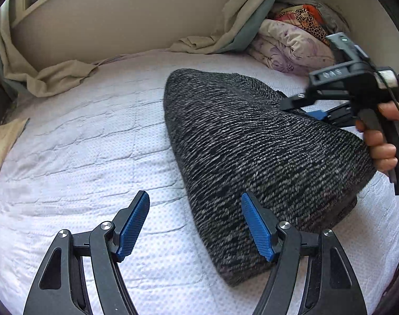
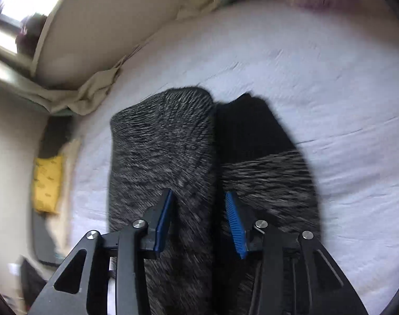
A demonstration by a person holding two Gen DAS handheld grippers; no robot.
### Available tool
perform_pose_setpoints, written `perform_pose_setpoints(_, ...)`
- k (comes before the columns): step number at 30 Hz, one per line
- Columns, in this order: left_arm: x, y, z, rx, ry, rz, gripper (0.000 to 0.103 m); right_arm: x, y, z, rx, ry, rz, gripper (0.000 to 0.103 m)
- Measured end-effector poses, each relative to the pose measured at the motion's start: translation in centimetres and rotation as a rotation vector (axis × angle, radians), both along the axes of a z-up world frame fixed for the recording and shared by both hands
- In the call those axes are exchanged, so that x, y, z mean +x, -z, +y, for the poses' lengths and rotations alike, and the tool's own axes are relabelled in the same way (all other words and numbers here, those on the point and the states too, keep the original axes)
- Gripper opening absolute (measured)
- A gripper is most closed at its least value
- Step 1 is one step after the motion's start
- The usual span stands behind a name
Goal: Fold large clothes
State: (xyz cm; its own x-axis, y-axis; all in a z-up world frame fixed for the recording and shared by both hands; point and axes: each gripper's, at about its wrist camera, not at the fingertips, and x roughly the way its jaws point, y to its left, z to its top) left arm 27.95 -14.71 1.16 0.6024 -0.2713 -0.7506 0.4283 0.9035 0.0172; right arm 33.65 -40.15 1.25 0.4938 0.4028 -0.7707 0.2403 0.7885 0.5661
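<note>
A black-and-grey marled knitted garment (image 1: 257, 157), folded lengthwise, lies on the white quilted bed cover (image 1: 81, 144), beside the left gripper (image 1: 196, 225) and beneath the right gripper (image 2: 199, 223). Both grippers are spread wide, holding nothing. A neat next fold probably needs both ends pinched evenly. Only the right wrist view shows the solid black panel (image 2: 251, 128) ahead; only the left shows the person's hand (image 1: 380, 141).

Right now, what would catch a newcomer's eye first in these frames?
The folded black-and-grey knit sweater lying on the white bed cover, right of centre. Next, the left gripper, jaws open beside the sweater's near edge, and the right gripper, also open just above it. Rumpled floral bedding is piled in the far corner.
</note>
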Motion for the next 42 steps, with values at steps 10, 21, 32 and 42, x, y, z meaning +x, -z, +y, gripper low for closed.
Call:
perform_pose_setpoints(10, 0.6, 0.5, -0.5, -0.003, 0.003, -0.009, 0.076, 0.3, -1.0, 2.4, 0.046, -0.105, -0.131, 0.015)
perform_pose_setpoints(21, -1.1, 1.9, -2.8, 0.023, 0.084, 0.055, 0.077, -6.5, -3.7, 0.2, -0.179, 0.104, -0.202, 0.011)
perform_pose_setpoints(32, -1.9, 3.3, -4.4, 0.096, 0.077, 0.012, 0.077, -7.7, -2.8, 1.2, -0.400, 0.210, -0.166, 0.044)
perform_pose_setpoints(42, -2.5, 3.6, -4.9, 0.111, 0.046, -0.010, 0.077, -10.3, -3.0, 10.3, -0.513, -0.062, -0.174, 0.028)
